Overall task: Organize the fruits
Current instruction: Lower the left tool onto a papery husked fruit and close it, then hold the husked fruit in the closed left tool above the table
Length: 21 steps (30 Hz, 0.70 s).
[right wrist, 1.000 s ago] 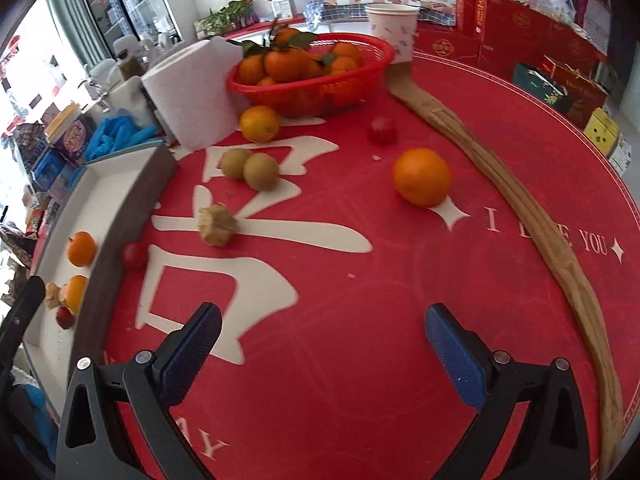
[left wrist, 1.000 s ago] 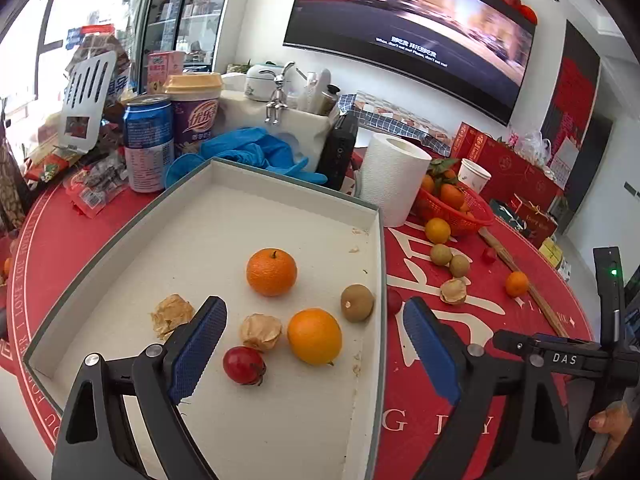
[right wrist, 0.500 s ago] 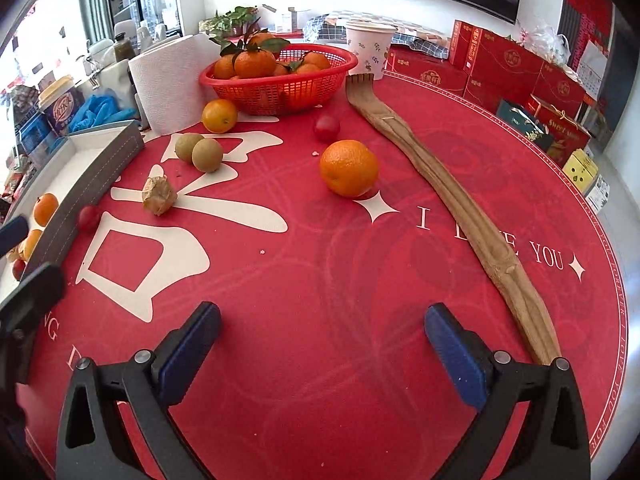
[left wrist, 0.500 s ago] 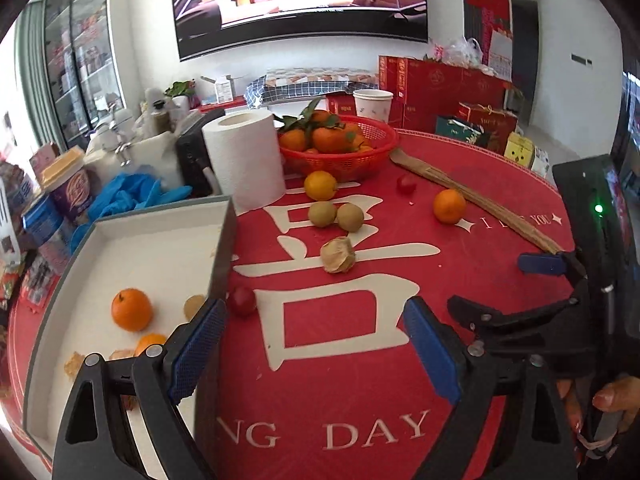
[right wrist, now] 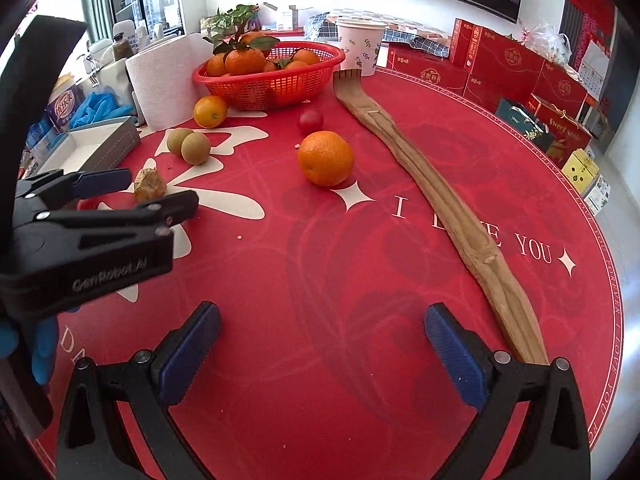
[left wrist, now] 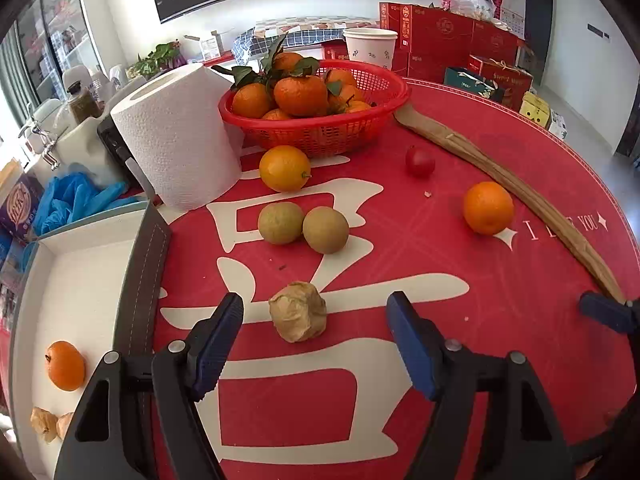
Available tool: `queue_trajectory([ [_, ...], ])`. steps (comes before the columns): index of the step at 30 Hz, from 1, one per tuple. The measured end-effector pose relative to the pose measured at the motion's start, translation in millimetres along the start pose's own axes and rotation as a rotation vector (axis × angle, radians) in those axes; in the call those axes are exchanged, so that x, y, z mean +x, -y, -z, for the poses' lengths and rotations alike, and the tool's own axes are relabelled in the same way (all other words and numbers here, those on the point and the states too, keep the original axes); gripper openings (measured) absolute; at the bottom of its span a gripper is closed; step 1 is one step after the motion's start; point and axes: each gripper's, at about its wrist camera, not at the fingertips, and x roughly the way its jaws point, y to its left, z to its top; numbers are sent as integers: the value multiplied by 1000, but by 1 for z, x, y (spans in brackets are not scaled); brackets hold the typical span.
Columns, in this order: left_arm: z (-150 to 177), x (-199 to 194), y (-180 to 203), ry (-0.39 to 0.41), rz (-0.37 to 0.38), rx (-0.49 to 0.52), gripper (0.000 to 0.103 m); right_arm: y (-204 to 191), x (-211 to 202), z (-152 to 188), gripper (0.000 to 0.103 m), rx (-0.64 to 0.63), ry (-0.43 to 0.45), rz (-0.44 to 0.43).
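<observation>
A papery tan husk fruit [left wrist: 298, 317] lies on the red tablecloth between the fingers of my left gripper [left wrist: 316, 340]. The jaws are closing, with a gap still on both sides of the fruit. The right wrist view shows the same left gripper [right wrist: 154, 190] straddling that husk fruit [right wrist: 150, 184]. My right gripper [right wrist: 324, 352] stands open over bare cloth, holding nothing. Loose on the cloth are two brown-green round fruits [left wrist: 280, 223], a yellow-orange citrus [left wrist: 285, 168], an orange [left wrist: 488, 208] and a small red fruit [left wrist: 420, 161]. The white box [left wrist: 136, 264] at the left holds an orange [left wrist: 65, 365] and husk fruits [left wrist: 44, 424].
A red basket [left wrist: 320, 132] of leafy mandarins stands at the back, with a paper towel roll [left wrist: 180, 136] to its left and a paper cup [left wrist: 370, 46] behind. A long wooden back scratcher [left wrist: 520, 196] lies along the right. Red gift boxes [right wrist: 520, 68] line the far edge.
My left gripper swung from above the white box out over the tablecloth, came down around the husk fruit, and its jaws narrowed. The right gripper shifted only slightly.
</observation>
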Motion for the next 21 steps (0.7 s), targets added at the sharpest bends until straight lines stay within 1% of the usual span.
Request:
queue_trajectory([
  [2,-3,1,-1,-8,11,-23,76,0,0,0,102,2,0,1],
  [4,-5,2,-3,-18,37,-51,71,0,0,0,102,3,2,2],
  [5,-5,2,-3,-24,60,-63,65,0,0,0,102,3,3,2],
  [6,-6,2,-3,-22,56,-61,56,0,0,0,102,3,4,2],
  [7,-6,1,-1,-17,60,-53,50,0,0,0,102,4,5,3],
  [8,-6,0,1,-12,68,-44,34,0,0,0,102,5,6,4],
  [9,-6,-1,3,-9,66,-36,26,0,0,0,102,6,7,5],
  [12,0,-6,3,4,81,-50,26,0,0,1,102,9,11,7],
  [16,10,-18,-6,31,100,-94,26,0,0,1,102,11,14,9],
  [18,11,-30,-11,63,97,-104,26,0,0,0,102,12,14,10],
  [21,12,-51,-14,128,72,-99,26,-1,0,0,102,15,14,12],
])
